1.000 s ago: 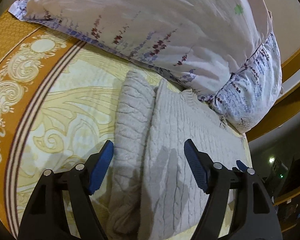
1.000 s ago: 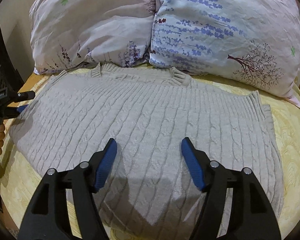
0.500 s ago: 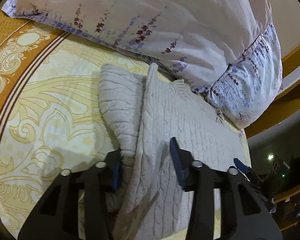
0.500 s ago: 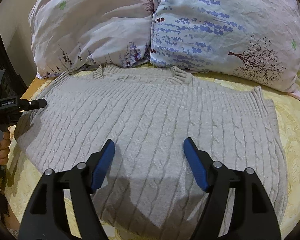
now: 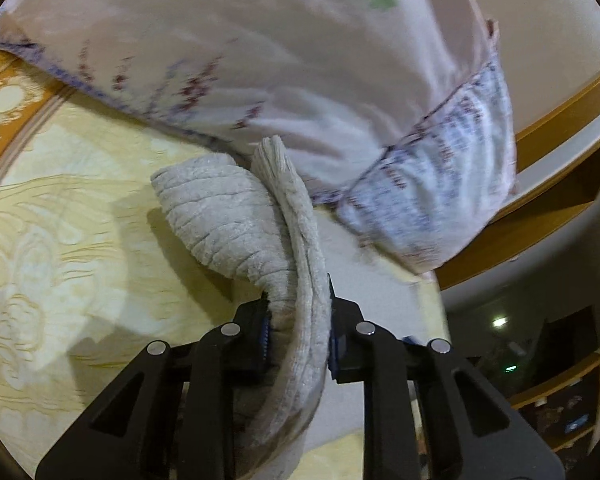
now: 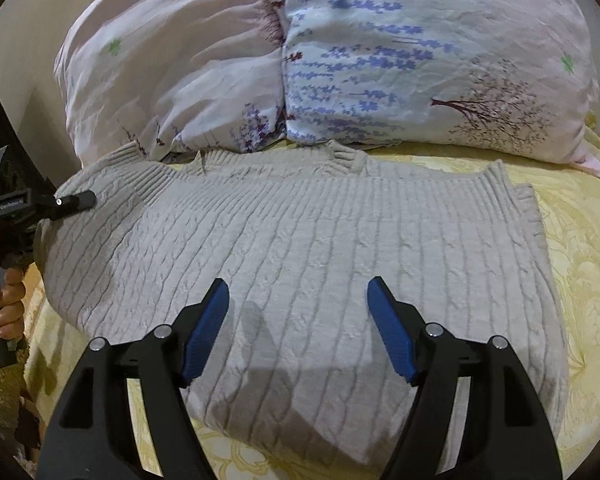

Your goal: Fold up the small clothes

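Two claws, left claw just closed, pinching grey knit sweater edge, right claw wide above it

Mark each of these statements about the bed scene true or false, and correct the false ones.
1. The left gripper is clamped on the edge of the knitted sweater. True; its jaws have just been closing on the fabric.
2. The right gripper holds a sleeve. False: its jaws stand open above the sweater, gripping nothing.
3. The sweater is bright red. False: it is a pale grey-beige cable knit.
4. Two floral pillows lie behind the sweater. True.
5. The sweater lies on a yellow patterned bedspread. True.
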